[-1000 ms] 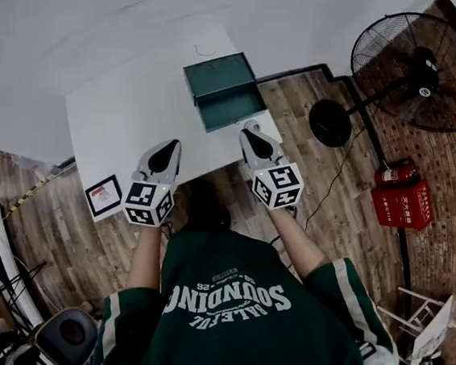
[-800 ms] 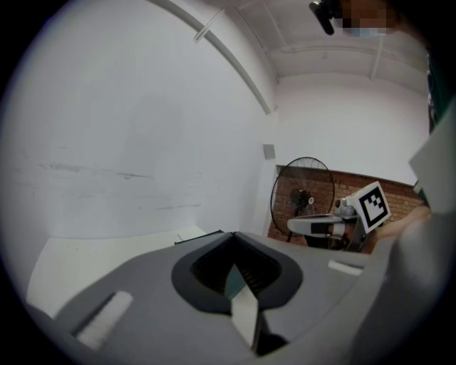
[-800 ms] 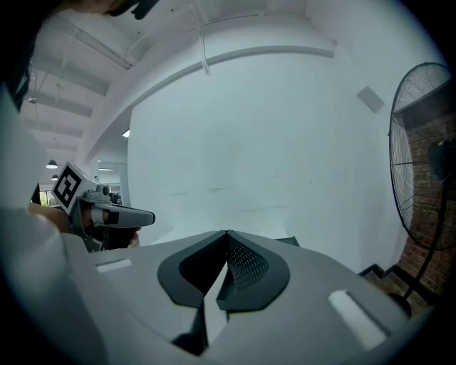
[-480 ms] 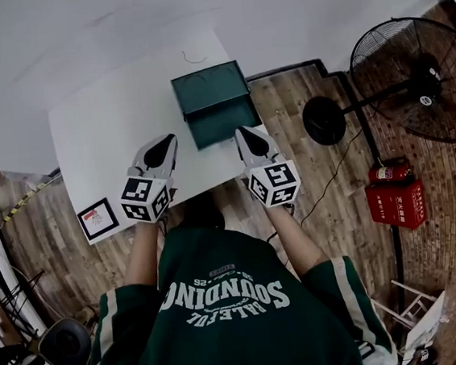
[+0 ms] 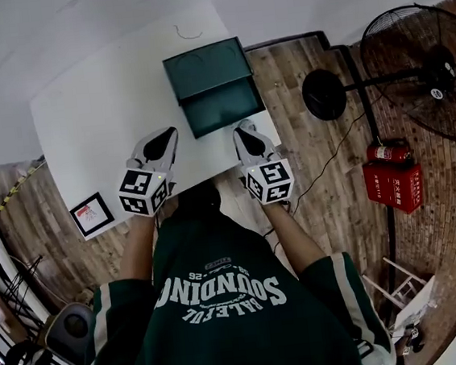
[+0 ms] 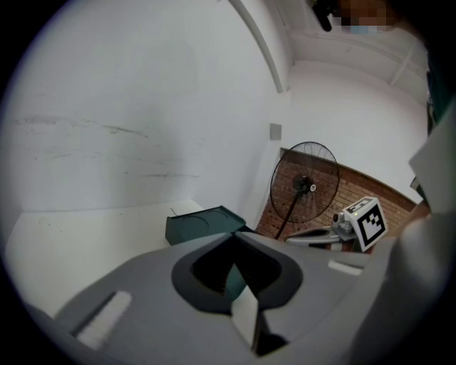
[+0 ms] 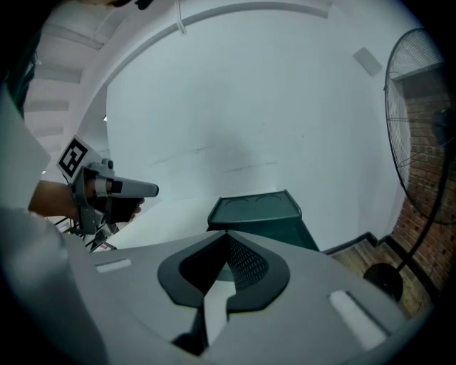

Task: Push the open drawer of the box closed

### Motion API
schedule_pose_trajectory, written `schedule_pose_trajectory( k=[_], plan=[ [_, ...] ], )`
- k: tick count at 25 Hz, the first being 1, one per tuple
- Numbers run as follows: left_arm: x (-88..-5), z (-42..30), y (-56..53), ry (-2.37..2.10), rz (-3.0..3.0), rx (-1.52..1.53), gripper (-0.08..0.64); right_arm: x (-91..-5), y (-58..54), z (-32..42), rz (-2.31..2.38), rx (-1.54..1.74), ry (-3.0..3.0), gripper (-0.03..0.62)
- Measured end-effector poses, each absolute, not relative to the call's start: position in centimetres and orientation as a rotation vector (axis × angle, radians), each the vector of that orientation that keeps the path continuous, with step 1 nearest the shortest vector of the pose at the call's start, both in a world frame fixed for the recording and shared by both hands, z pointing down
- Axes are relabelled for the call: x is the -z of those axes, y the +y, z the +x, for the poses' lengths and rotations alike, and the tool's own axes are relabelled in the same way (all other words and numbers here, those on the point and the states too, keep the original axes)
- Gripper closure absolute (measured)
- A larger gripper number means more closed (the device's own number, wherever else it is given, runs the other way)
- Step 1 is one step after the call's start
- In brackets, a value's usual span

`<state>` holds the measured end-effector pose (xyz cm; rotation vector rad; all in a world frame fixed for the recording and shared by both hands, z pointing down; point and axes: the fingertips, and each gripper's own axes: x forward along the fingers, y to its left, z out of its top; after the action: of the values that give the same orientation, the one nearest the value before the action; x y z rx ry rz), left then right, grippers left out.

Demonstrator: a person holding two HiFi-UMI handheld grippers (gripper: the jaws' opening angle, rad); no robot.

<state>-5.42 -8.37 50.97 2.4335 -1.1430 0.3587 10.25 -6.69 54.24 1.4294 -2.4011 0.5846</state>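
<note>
A dark green box (image 5: 206, 68) stands at the far right of the white table (image 5: 99, 110), with its drawer (image 5: 224, 107) pulled out toward me. My right gripper (image 5: 244, 129) is shut and empty, its tip just before the drawer's front right corner; whether they touch I cannot tell. My left gripper (image 5: 164, 137) is also shut and empty, over bare table left of the drawer. The left gripper view shows that gripper (image 6: 231, 237) with the box (image 6: 203, 224) ahead to the right. In the right gripper view, the right gripper (image 7: 228, 234) points at the box (image 7: 255, 208).
A marker card (image 5: 91, 215) lies at the table's near left corner. Off the table to the right, a black standing fan (image 5: 431, 75) and a red extinguisher case (image 5: 394, 186) stand on the wooden floor. The box sits close to the table's right edge.
Both grippers have sunk toward the table and edged forward. The right one's tip now sits close at the drawer's front. The drawer stays pulled out.
</note>
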Motion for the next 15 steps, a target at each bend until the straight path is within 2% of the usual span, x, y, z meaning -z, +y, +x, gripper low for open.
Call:
schedule_pose_trajectory(
  k=[8,11,15],
  plan=[
    [-52.8,-6.0,-8.7,-1.11,2.405,-0.391,0.508,-59.6,-5.7,10.6,1.404,-0.682,-2.276,0.591],
    [-53.1,-6.4,-8.9,-1.112,2.393,-0.398,0.508,-61.8,-5.5,10.7,1.361,-0.742,-2.212,0.515],
    [-53.5,-6.8,-9.0,-1.117,2.377,-0.409,0.508,-64.4,-5.7,11.4,1.331,-0.786,-2.128,0.474]
  ],
)
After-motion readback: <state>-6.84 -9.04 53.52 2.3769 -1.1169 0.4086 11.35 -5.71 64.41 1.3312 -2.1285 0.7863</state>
